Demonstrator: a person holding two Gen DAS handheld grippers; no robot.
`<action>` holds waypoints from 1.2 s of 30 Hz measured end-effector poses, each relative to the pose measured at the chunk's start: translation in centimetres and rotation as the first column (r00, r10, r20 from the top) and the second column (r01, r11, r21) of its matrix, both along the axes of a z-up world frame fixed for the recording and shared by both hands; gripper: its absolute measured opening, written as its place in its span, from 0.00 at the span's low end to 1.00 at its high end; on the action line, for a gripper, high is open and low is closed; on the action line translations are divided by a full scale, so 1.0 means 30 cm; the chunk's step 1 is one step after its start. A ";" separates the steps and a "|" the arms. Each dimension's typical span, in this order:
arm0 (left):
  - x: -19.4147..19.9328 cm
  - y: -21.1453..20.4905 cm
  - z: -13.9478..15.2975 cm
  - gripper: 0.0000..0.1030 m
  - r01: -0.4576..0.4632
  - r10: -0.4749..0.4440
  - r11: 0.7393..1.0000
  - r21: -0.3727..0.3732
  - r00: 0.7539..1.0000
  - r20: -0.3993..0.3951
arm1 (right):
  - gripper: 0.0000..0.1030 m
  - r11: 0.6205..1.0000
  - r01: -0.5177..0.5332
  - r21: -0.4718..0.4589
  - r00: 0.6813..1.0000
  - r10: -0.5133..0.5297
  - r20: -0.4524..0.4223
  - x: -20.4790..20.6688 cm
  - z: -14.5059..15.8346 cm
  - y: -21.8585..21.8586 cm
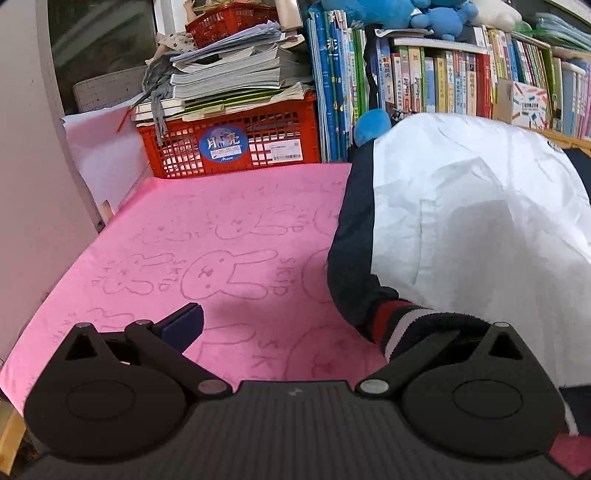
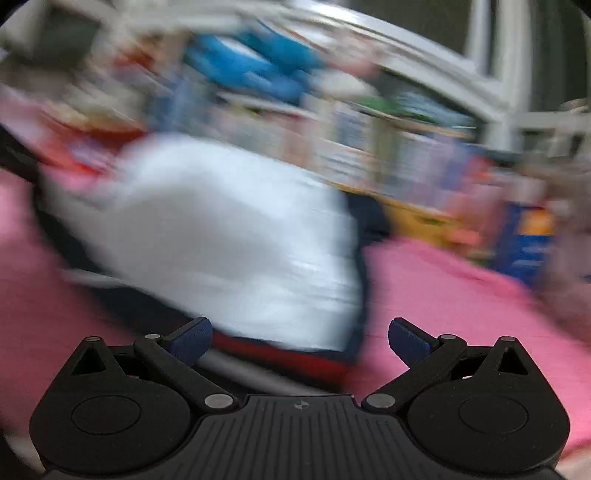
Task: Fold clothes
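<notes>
My left gripper [image 1: 321,325] stands with its jaws spread wide. Only the blue-padded left finger [image 1: 184,325] shows clearly; the right finger is hidden behind the striped knit cuff [image 1: 402,325], red, white and navy, of the white and navy jacket of thin crinkled fabric [image 1: 461,206]. The cuff lies against or over that finger's linkage. I cannot tell whether the pad touches it, but nothing is clamped.

The jacket lies in a mounded heap on the right part of the pink towel-like cloth printed with outlined rabbits [image 1: 221,240], white panel uppermost, navy sleeve down its left edge. It is bunched, not flat, so I judge it is not folded as the task wants. Whether it is mid-fold or merely gathered, these views do not settle.

My right gripper [image 2: 300,338] is likewise open, both blue pads showing apart and holding nothing. Its view is heavily smeared by motion. The jacket's white bulk and red hem band sit just ahead of it, between the fingers' line and the far shelves.

Surroundings: a red plastic lattice crate [image 1: 229,136] bearing stacked papers and workbooks [image 1: 229,70] stands at the cloth's far edge, with a row of upright books [image 1: 424,77] beside it and blue plush toys [image 1: 424,14] above. These crowd the far side. The left half of the cloth lies bare and offers spreading room.
</notes>
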State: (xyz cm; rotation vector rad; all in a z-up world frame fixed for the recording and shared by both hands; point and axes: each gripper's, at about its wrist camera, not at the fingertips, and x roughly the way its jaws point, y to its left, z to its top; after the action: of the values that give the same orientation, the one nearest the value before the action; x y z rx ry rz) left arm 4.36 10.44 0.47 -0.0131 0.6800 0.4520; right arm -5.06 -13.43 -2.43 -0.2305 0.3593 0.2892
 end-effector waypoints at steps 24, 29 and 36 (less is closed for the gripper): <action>-0.038 0.021 0.014 1.00 -0.009 0.009 1.000 0.014 1.000 0.001 | 1.00 0.933 0.279 0.226 0.954 -0.241 -0.180 0.109 -0.030 -0.295; -0.080 0.019 0.002 1.00 0.024 -0.024 1.000 0.013 1.000 -0.004 | 1.00 0.920 0.390 -0.045 0.920 -0.388 0.048 0.098 -0.065 -0.181; -0.207 0.013 0.026 1.00 0.127 -0.127 0.992 -0.017 0.992 0.030 | 1.00 0.924 0.373 0.086 0.926 -0.376 0.034 0.051 0.047 -0.360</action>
State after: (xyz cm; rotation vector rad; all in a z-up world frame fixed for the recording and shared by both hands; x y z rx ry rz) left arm -1.85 10.83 1.24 0.0054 0.6528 0.3225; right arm -3.52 -24.23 -1.02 -0.0876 0.3340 -0.0812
